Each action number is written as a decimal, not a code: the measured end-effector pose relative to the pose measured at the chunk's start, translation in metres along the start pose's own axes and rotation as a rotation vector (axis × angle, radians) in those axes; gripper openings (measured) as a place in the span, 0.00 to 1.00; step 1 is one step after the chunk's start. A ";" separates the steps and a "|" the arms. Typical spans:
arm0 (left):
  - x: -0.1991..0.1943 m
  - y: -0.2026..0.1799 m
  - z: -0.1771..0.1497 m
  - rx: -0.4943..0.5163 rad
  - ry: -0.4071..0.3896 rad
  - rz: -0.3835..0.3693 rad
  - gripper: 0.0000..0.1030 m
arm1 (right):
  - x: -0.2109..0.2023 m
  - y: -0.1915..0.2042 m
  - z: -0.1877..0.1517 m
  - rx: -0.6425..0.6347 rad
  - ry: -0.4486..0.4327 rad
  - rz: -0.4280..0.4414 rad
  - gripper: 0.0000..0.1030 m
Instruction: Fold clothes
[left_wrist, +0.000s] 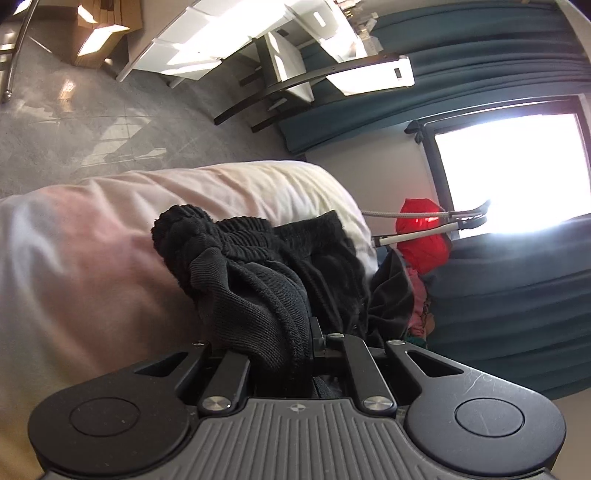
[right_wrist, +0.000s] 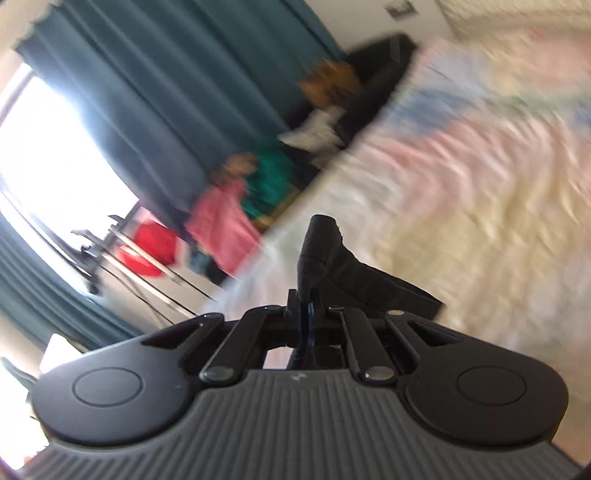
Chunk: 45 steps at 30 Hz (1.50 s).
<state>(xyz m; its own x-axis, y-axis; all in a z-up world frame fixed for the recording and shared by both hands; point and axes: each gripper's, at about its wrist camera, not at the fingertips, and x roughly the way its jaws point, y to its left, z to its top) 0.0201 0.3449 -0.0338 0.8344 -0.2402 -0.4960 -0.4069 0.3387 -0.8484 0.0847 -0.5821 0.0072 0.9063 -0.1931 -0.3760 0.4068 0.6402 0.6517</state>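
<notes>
No readable text, labels, brands or numbers anywhere in either view.

Window (left_wrist: 509, 173) blown out, floor (left_wrist: 92, 122) glare; right view motion-blurred; fisheye edges curved.

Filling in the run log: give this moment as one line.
stage: mid-fold | left gripper: shut on black garment | right gripper: shut on black garment | surface: bed | right view: blurred
</notes>
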 end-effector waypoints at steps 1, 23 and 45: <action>-0.001 -0.007 0.001 -0.004 -0.005 -0.020 0.09 | -0.005 0.013 0.011 -0.002 -0.036 0.038 0.06; 0.000 0.043 -0.024 0.323 0.167 0.190 0.23 | 0.002 -0.161 -0.112 -0.047 0.187 -0.282 0.10; -0.016 -0.123 -0.197 1.061 -0.117 0.158 0.99 | -0.086 0.104 -0.169 -0.545 0.126 0.274 0.79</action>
<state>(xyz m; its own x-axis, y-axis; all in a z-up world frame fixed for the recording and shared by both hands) -0.0164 0.1282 0.0423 0.8542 -0.0550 -0.5171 -0.0304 0.9874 -0.1554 0.0294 -0.3732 -0.0042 0.9355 0.0998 -0.3391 0.0140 0.9481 0.3177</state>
